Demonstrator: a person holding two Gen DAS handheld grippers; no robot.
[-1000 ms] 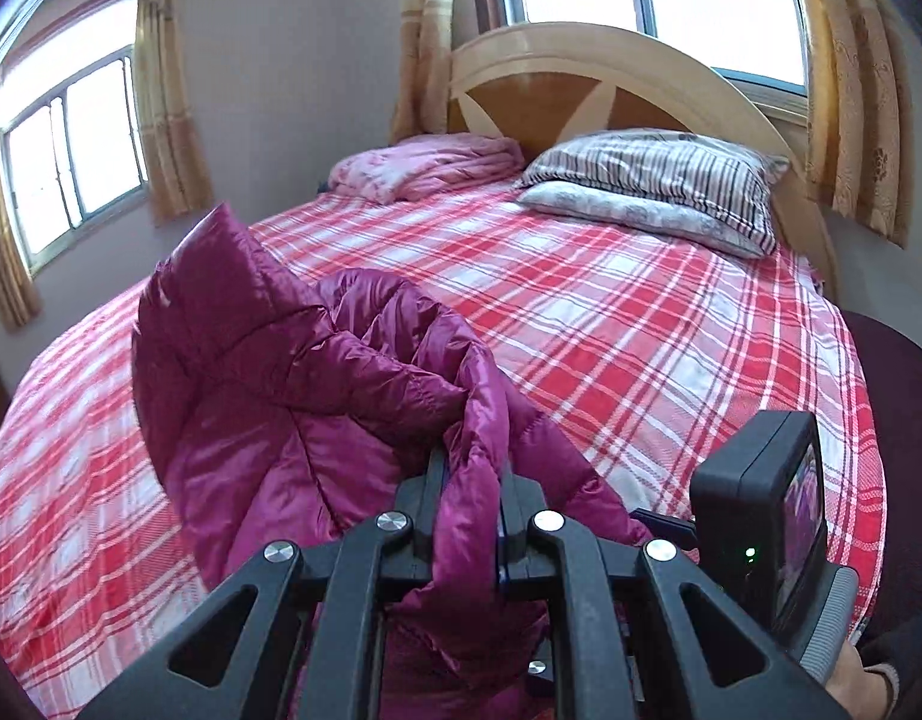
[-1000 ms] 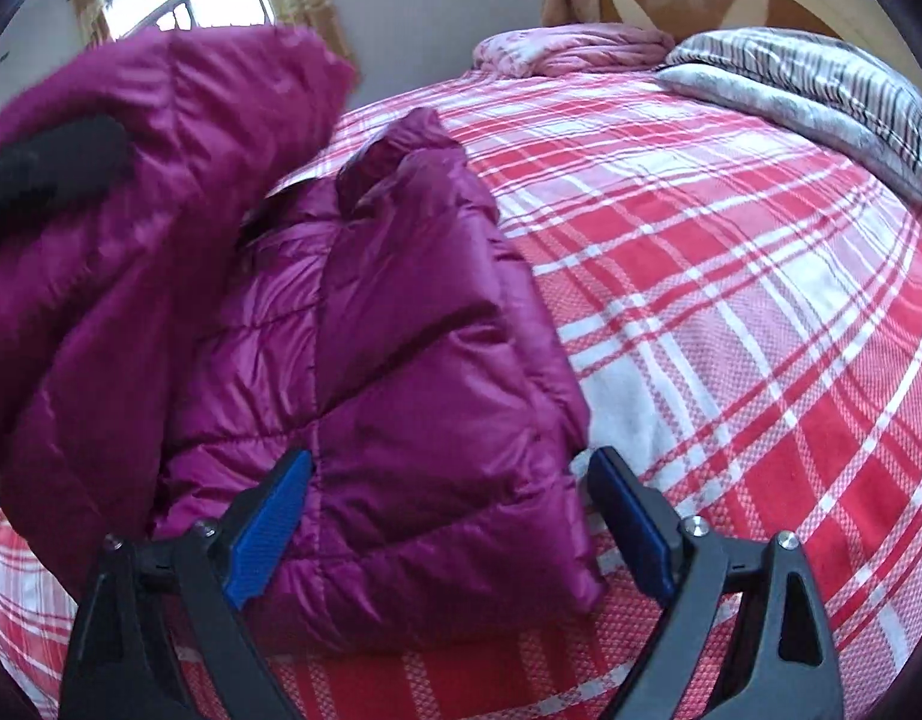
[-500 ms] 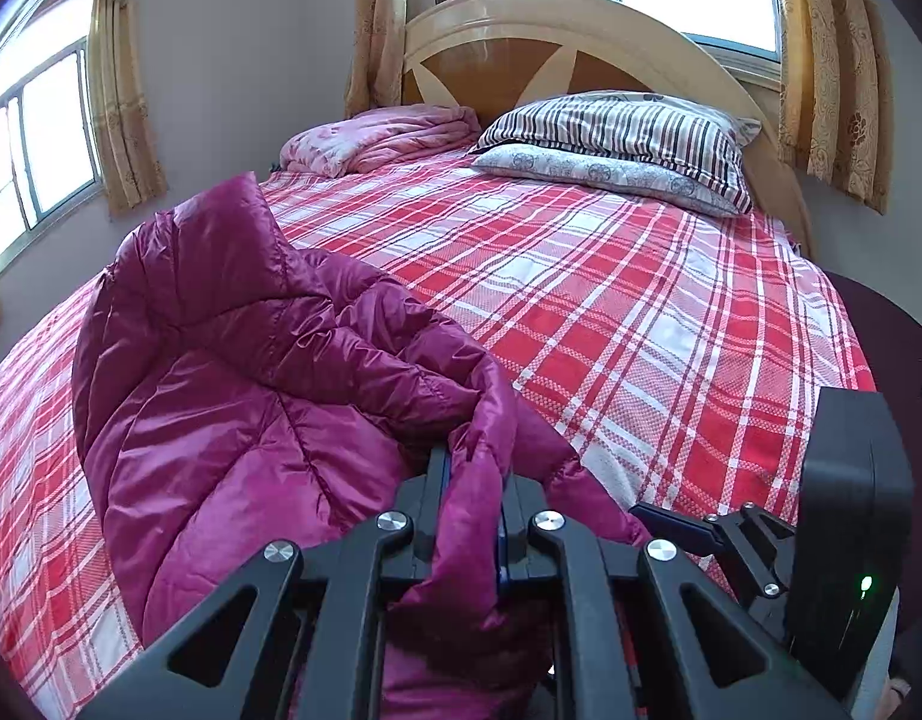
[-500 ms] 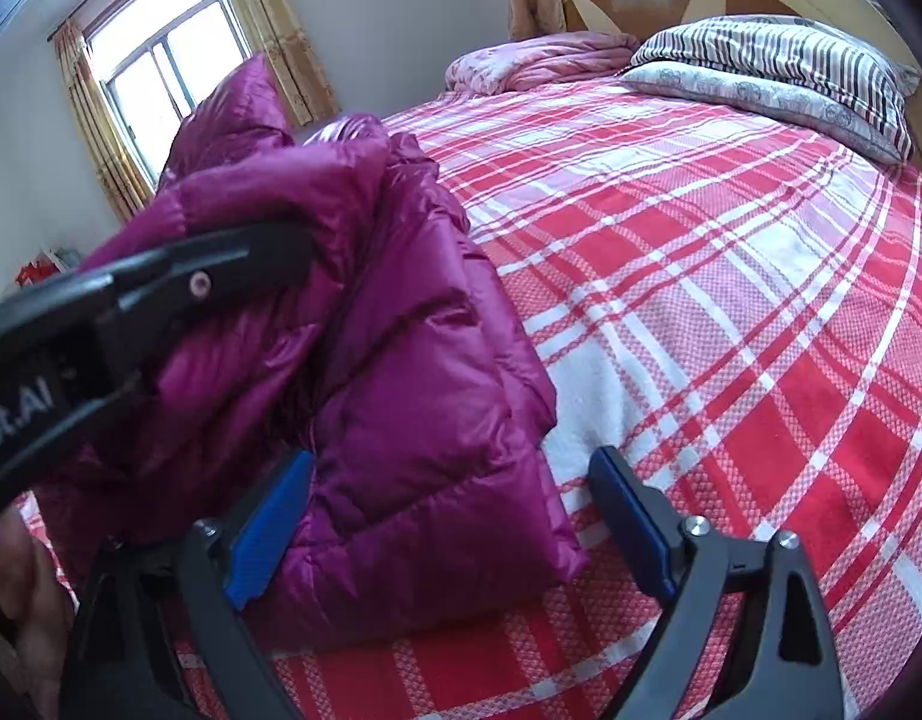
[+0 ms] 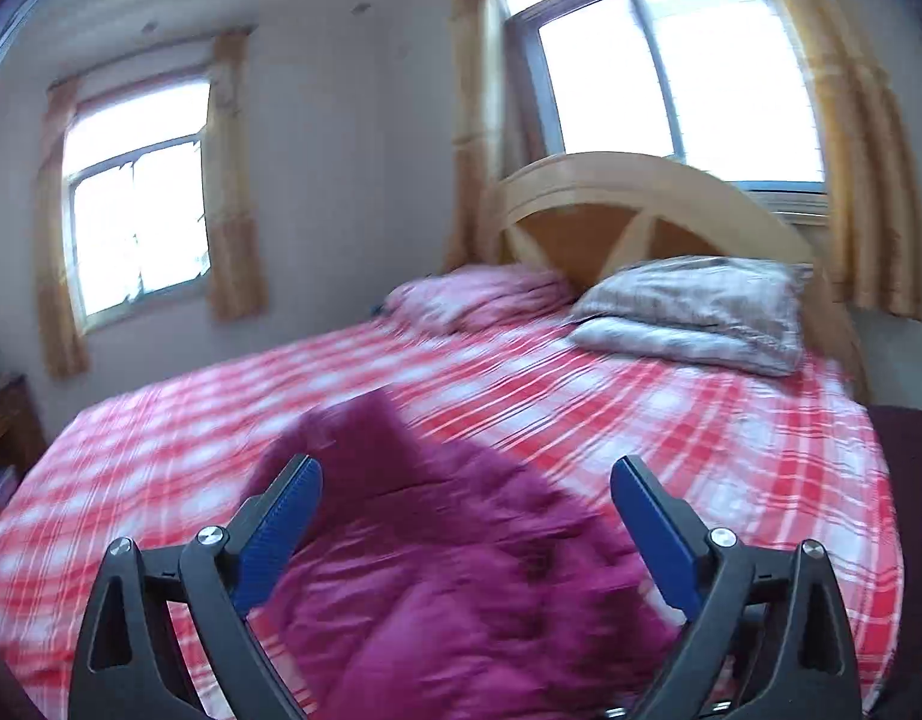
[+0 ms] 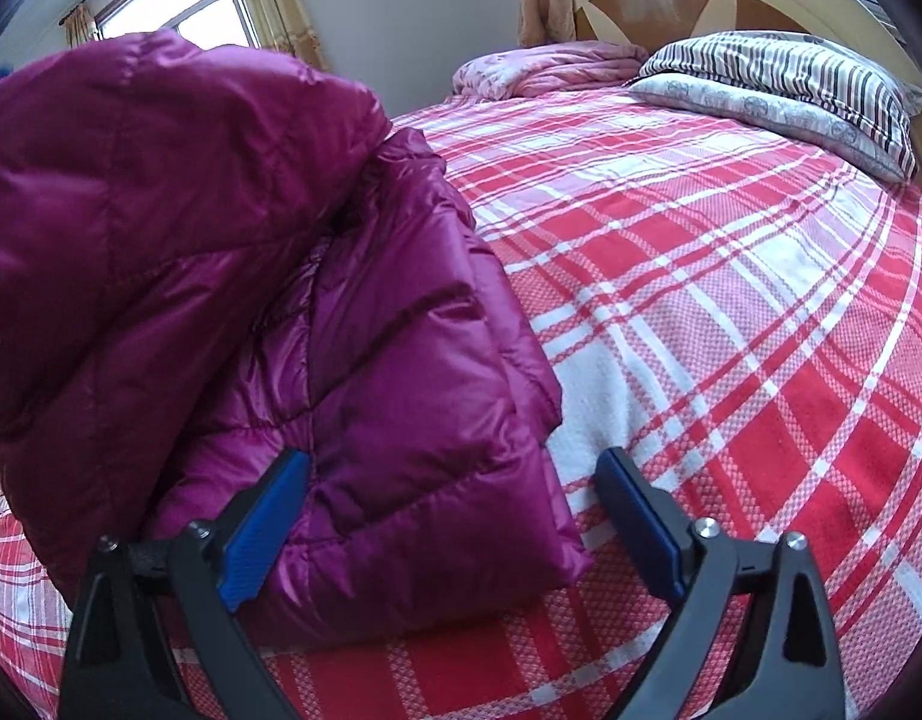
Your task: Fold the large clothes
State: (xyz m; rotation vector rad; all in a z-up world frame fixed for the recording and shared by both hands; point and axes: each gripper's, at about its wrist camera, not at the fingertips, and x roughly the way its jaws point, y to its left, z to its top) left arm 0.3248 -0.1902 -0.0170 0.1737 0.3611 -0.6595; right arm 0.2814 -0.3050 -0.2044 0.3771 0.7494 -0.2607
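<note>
The left tool [image 5: 463,501] has just sprung apart; the jacket [image 5: 461,588] lies loose on the bed [image 5: 730,420] below it. The right tool [image 6: 452,501] stands apart, the jacket's corner between its fingers, untouched. Only the right view shows a raised fold.

The left gripper [image 5: 465,498], a black two-finger clamp with blue ribbed pads [image 5: 281,531], points slightly downward, and its view is smeared with motion. Its jaws have just been opening and now stand spread wide, with nothing pressed between the pads. The right gripper [image 6: 452,495], of the same black frame with blue pads [image 6: 263,531], tilts more steeply downward and its view is sharp. Its jaws also stand wide apart, gripping nothing.
</note>
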